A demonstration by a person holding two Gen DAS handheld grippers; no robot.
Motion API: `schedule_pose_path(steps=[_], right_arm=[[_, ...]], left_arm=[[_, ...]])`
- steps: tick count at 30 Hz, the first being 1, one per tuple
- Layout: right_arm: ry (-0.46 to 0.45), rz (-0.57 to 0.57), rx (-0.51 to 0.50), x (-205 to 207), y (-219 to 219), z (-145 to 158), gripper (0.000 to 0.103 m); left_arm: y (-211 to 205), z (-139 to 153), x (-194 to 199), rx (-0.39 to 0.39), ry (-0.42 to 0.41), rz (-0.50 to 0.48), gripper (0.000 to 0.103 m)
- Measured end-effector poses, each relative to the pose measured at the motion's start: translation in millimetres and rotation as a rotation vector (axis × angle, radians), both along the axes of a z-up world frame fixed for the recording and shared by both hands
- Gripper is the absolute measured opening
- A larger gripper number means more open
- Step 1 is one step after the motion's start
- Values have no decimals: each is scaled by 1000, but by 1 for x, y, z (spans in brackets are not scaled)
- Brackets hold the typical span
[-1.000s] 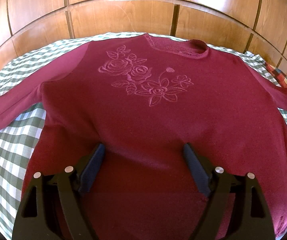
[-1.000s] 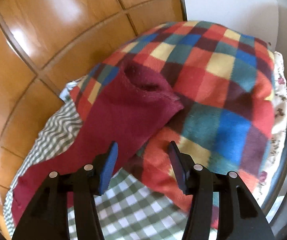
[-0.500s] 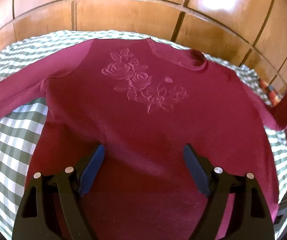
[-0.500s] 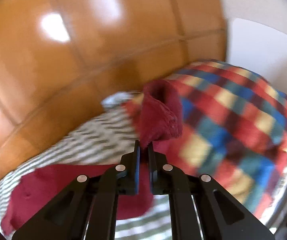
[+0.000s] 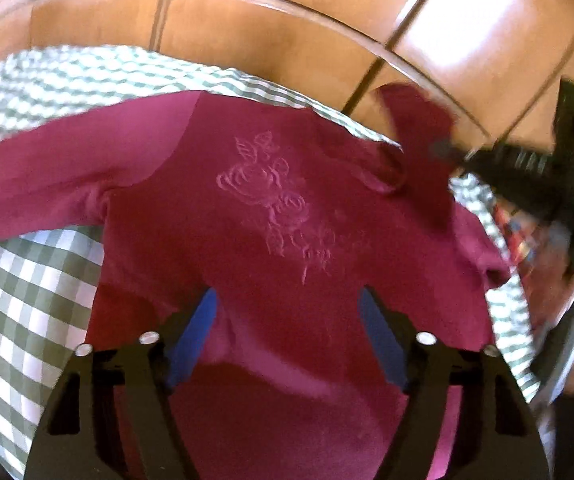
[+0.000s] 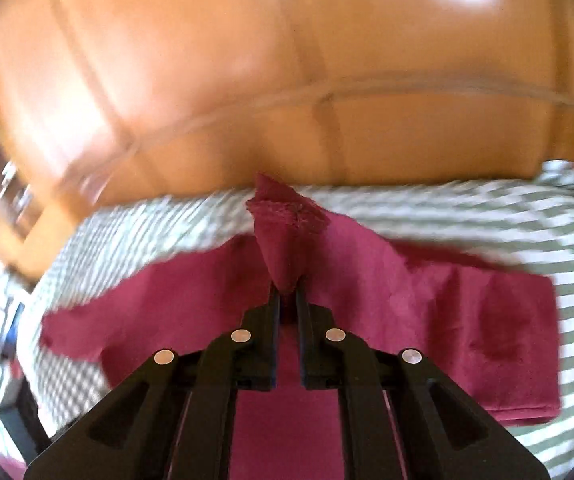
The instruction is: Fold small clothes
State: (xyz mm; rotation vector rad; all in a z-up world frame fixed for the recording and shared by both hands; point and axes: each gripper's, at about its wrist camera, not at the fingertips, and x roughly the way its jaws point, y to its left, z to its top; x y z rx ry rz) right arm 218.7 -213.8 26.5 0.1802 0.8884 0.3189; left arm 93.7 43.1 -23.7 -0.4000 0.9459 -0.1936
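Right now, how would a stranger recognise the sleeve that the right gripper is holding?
Find the checked cloth with the maroon sweater spread on it. Its one sleeve lies flat; the held sleeve rises off the cloth, its cuff pinched in the shut right gripper.

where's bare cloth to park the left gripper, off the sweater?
Free: checked cloth under the outstretched sleeve, beside the maroon sweater body; another strip beyond that sleeve. Crowded: far side, where the right gripper lifts the other sleeve.
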Motion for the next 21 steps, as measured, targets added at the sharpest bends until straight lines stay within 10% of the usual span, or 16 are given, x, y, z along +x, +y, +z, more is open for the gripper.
schedule_pose_path(steps=[3, 7, 21], right_arm=[[43, 97, 12, -1, 35, -19, 9], [27, 96, 55, -14, 25, -19, 44], [117, -366, 33, -108, -183, -58, 44]], left_arm=[[8, 2, 10, -30, 1, 8, 66], [6, 8, 25, -40, -23, -18, 66], [-29, -15, 118, -23, 57, -47, 43]])
